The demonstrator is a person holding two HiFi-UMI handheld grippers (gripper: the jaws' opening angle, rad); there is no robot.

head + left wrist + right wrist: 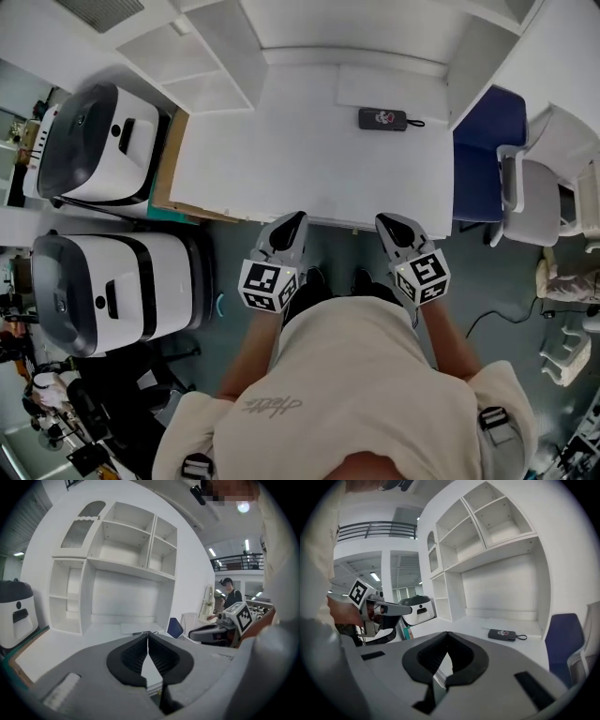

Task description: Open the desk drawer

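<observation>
The white desk (pixel 309 150) has its front edge (pixel 319 221) just ahead of both grippers; no drawer front shows plainly from above. My left gripper (pixel 292 218) hovers at that edge, left of centre, jaws shut with nothing between them, as the left gripper view confirms (pixel 148 633). My right gripper (pixel 382 220) hangs level with it to the right, also shut and empty (pixel 447 633). Each gripper points at the desk's open hutch shelves (pixel 126 541). Below the jaws, a sliver of the desk's front edge (pixel 151 686) peeks through.
A black pouch-like device (pixel 382 119) with a cord lies on the desk at the back right. A blue chair (pixel 483 159) and a white chair (pixel 536 202) stand right of the desk. Two large white machines (pixel 94 141) (pixel 108 291) stand at the left. A person (pixel 230 592) is in the distance.
</observation>
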